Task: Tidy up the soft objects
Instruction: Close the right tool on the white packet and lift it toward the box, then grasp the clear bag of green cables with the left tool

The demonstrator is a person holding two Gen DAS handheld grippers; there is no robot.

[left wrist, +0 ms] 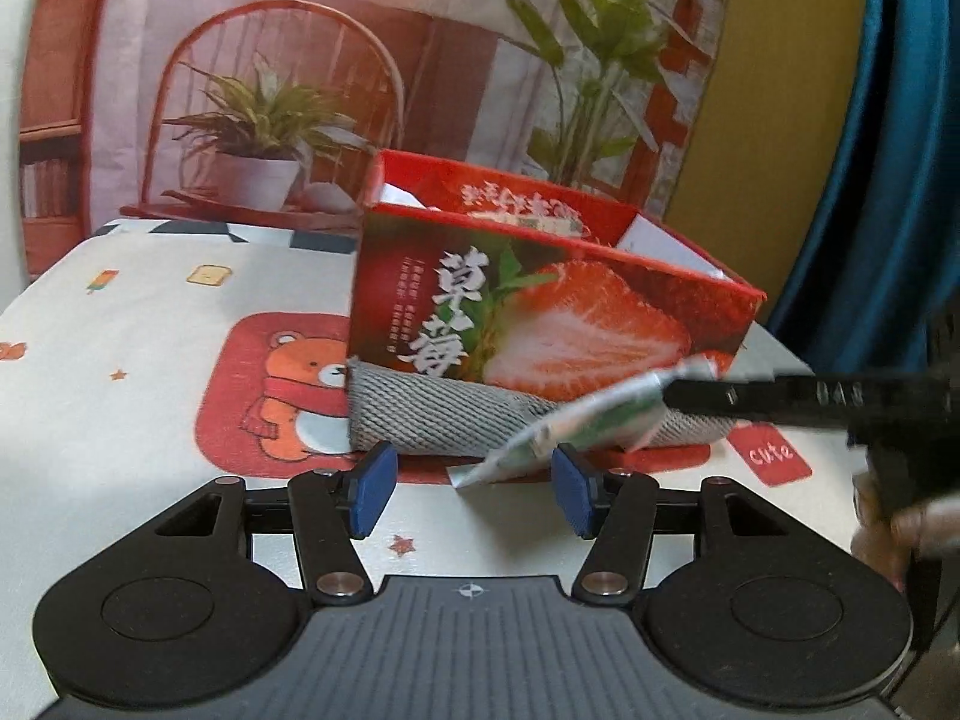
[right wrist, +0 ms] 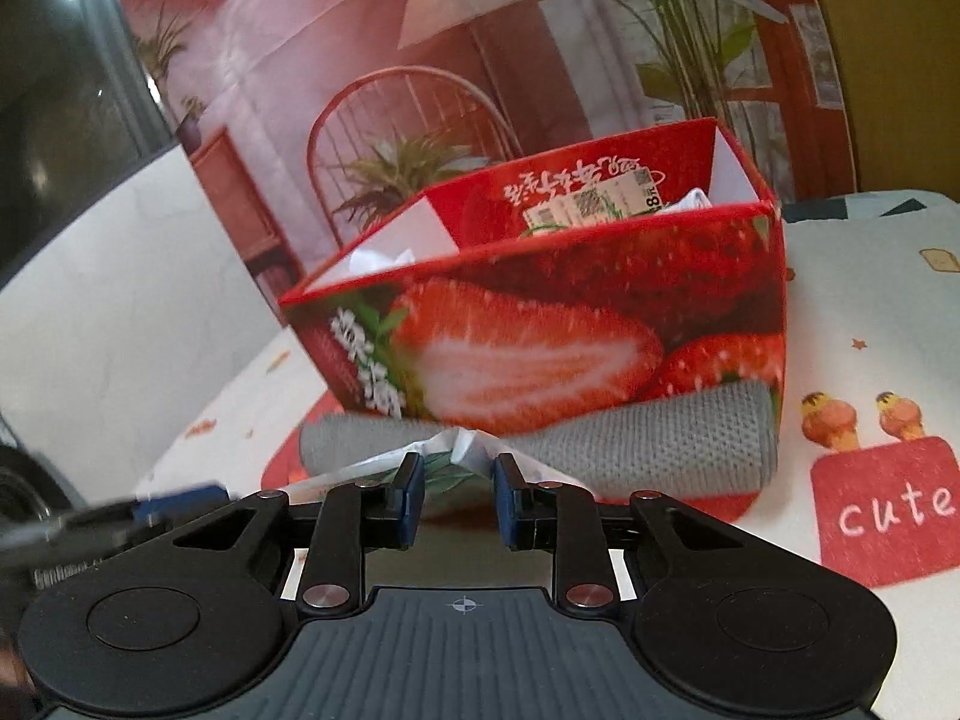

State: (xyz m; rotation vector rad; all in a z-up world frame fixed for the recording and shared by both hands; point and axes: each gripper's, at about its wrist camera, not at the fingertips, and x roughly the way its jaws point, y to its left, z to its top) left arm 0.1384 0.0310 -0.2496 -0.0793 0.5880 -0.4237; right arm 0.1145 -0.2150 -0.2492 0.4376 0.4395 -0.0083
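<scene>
A flat silver-and-green packet (left wrist: 576,426) hangs tilted above the table, in front of a rolled grey knitted cloth (left wrist: 432,414) that lies against the red strawberry box (left wrist: 540,312). My right gripper (left wrist: 672,390) reaches in from the right and is shut on the packet's upper corner. In the right wrist view the packet (right wrist: 456,468) sits pinched between the blue pads of the right gripper (right wrist: 459,501), with the grey cloth (right wrist: 660,444) and the box (right wrist: 540,330) just behind. My left gripper (left wrist: 474,489) is open; the packet's lower corner dips between its pads without being pressed.
The box holds white paper (right wrist: 384,258) and a packet with printed codes (right wrist: 594,201). A cartoon tablecloth (left wrist: 150,330) covers the table. A printed backdrop stands behind, a blue curtain (left wrist: 888,180) at the right. A hand (left wrist: 900,534) grips the right tool. The left gripper (right wrist: 174,501) shows blurred at the left.
</scene>
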